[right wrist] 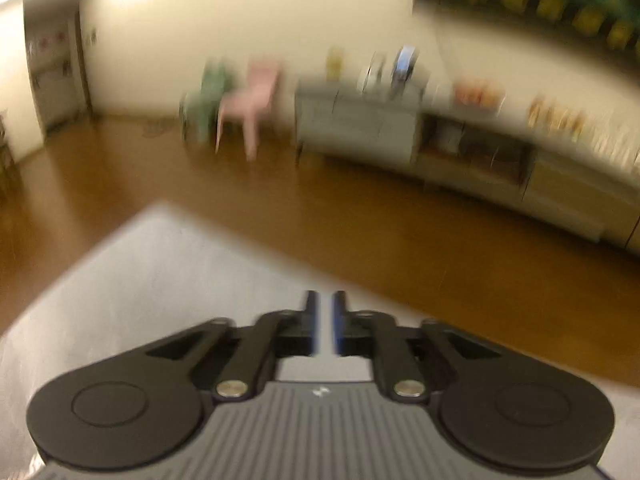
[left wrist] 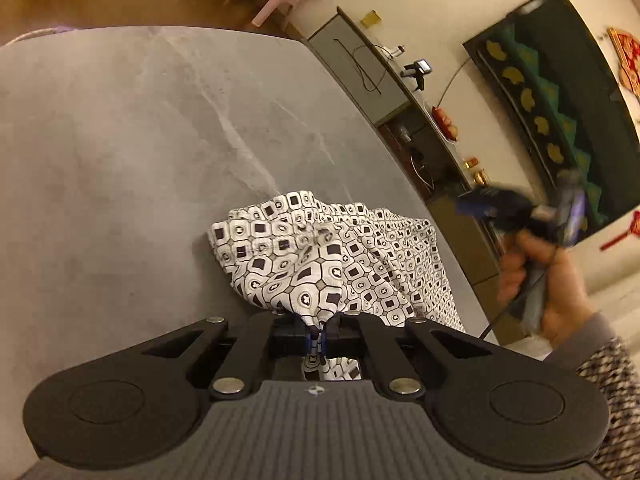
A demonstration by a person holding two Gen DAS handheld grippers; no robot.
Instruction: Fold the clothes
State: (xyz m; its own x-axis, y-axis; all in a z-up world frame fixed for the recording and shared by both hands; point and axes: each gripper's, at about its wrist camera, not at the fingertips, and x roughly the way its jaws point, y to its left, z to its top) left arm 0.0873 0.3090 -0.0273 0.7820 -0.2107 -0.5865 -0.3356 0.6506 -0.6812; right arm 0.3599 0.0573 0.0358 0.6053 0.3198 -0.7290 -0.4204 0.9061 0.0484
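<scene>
A black-and-white patterned garment lies bunched near the right edge of the grey marble table. My left gripper is shut on a pinched fold of this garment, which drapes forward from the jaws onto the table. My right gripper is held in the air off the table's right side; in the left wrist view it shows blurred in a hand. Its fingers stand a narrow gap apart with nothing between them. The right wrist view is motion-blurred and shows no garment.
A table corner lies below the right gripper, with wooden floor beyond. A low sideboard runs along the wall, with a pink chair and a green chair beside it.
</scene>
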